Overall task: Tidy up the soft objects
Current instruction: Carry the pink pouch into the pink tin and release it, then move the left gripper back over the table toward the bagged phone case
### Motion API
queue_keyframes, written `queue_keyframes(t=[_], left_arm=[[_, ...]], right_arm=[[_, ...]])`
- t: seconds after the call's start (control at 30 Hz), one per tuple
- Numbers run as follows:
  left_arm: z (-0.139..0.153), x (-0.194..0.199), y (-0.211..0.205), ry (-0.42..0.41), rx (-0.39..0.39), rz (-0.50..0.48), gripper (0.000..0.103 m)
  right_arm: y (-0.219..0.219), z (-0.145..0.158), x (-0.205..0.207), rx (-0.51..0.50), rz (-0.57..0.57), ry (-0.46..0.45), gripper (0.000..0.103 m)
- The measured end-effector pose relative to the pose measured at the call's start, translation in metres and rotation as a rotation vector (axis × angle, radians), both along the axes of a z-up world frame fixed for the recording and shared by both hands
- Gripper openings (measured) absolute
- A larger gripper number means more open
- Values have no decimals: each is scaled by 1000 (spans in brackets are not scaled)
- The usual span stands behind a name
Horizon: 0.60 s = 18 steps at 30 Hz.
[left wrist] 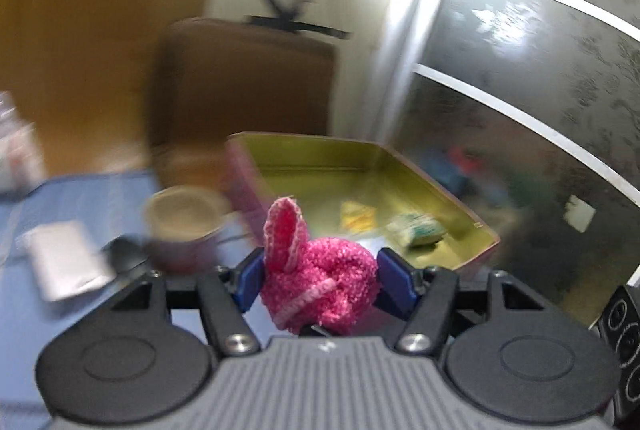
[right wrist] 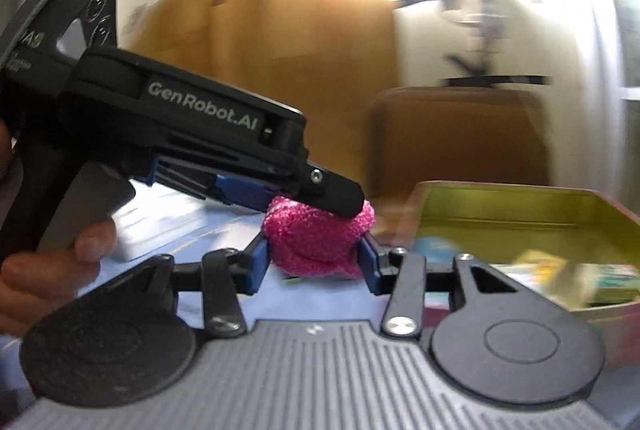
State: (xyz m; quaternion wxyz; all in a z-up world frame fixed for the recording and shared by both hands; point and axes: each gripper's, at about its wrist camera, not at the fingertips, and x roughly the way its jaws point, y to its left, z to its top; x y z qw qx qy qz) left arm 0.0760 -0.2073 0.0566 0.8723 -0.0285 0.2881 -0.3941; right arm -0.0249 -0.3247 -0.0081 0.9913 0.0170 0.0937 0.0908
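Note:
A pink crocheted soft toy [left wrist: 320,282] with a looped ear sits between the blue pads of my left gripper [left wrist: 320,280], which is shut on it above the blue table. In the right wrist view the same pink toy [right wrist: 316,242] shows between the pads of my right gripper [right wrist: 316,262], which also closes on it. The left gripper's black body [right wrist: 192,134] reaches in from the left, its tip on top of the toy. An open tin box [left wrist: 440,186] with a yellow-green inside lies just beyond; it also shows in the right wrist view [right wrist: 520,198].
The tin holds small packets [left wrist: 416,230]. A round pink-sided cup [left wrist: 184,226] and a white flat packet [left wrist: 64,258] lie left of the tin on the blue tablecloth [left wrist: 80,198]. A brown chair back [left wrist: 248,86] stands behind. A patterned glass panel [left wrist: 520,90] is at right.

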Motion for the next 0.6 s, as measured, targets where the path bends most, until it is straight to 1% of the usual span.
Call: queue_keyframes(t=[0.07, 0.13, 0.17, 0.2, 0.27, 0.3, 0.37, 0.43, 0.5, 0.6], left_arm=[[0, 9, -29, -2, 0, -32, 62], [-2, 17, -59, -14, 20, -37, 67], [-4, 20, -73, -33, 46, -27, 79], [-8, 22, -85, -58, 81, -8, 89], [-15, 25, -102, -97, 135, 31, 88], [-17, 26, -105, -94, 148, 40, 87], [-21, 25, -101, -75, 135, 52, 87], [-22, 21, -90, -75, 115, 52, 87], [-21, 16, -79, -90, 112, 63, 87], [-18, 9, -61, -98, 83, 63, 87]], right_arm=[[-21, 1, 4, 0, -70, -4, 50], [-40, -1, 15, -3, -146, 6, 50], [-47, -3, 23, -1, -181, 15, 50], [-57, -6, 34, 6, -230, 29, 50], [-70, -13, 56, 18, -331, 69, 55], [-76, -16, 64, 22, -361, 89, 55], [-84, -20, 69, 49, -394, 98, 58], [-88, -22, 58, 81, -395, 76, 60], [-84, -23, 49, 85, -392, 66, 60], [-77, -24, 35, 97, -391, 44, 60]])
